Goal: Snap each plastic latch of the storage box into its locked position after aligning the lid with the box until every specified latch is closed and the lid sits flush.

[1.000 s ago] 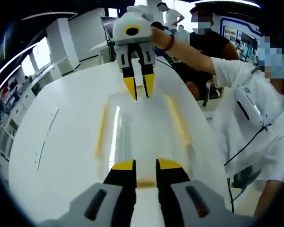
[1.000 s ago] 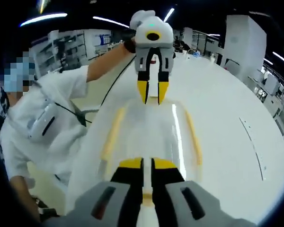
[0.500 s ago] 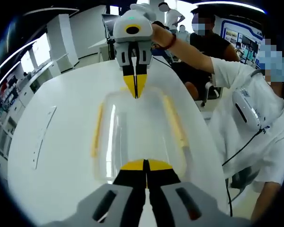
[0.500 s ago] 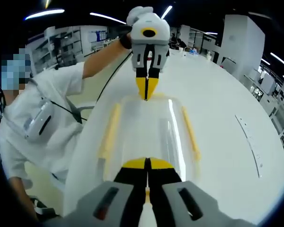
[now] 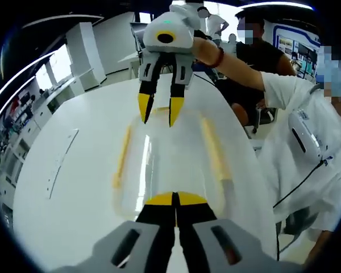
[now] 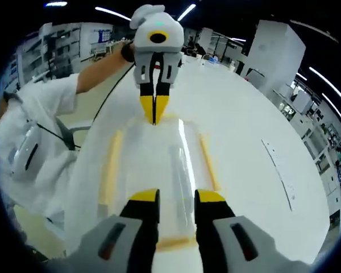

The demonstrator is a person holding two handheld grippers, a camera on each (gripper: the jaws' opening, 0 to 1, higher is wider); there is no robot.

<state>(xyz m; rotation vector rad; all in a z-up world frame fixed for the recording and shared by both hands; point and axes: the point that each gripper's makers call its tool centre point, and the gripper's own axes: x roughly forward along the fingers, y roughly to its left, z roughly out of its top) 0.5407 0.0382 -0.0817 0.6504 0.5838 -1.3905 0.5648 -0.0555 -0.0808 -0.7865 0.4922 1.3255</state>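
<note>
A clear storage box (image 5: 170, 165) with its lid on lies lengthwise on the white table (image 5: 74, 193). Yellow side latches (image 5: 122, 156) (image 5: 213, 148) run along its long edges. My left gripper (image 5: 174, 200) is shut, its tips at the box's near end; the right gripper view shows it (image 6: 154, 114) at the far end of the box (image 6: 153, 165). My right gripper (image 6: 177, 199) is open over the opposite end, above a yellow end latch (image 6: 173, 243). In the left gripper view the right gripper (image 5: 160, 111) hangs open just above that end.
A person in white (image 5: 307, 142) stands at the table's side, an arm reaching to the right gripper. Another person in a black shirt (image 5: 256, 51) is behind. A thin dark line (image 5: 59, 165) marks the table. Shelves and white cabinets line the room.
My right gripper has opened and lifted slightly off its end of the box. The left gripper stays shut at its end. One second ago both were open.
</note>
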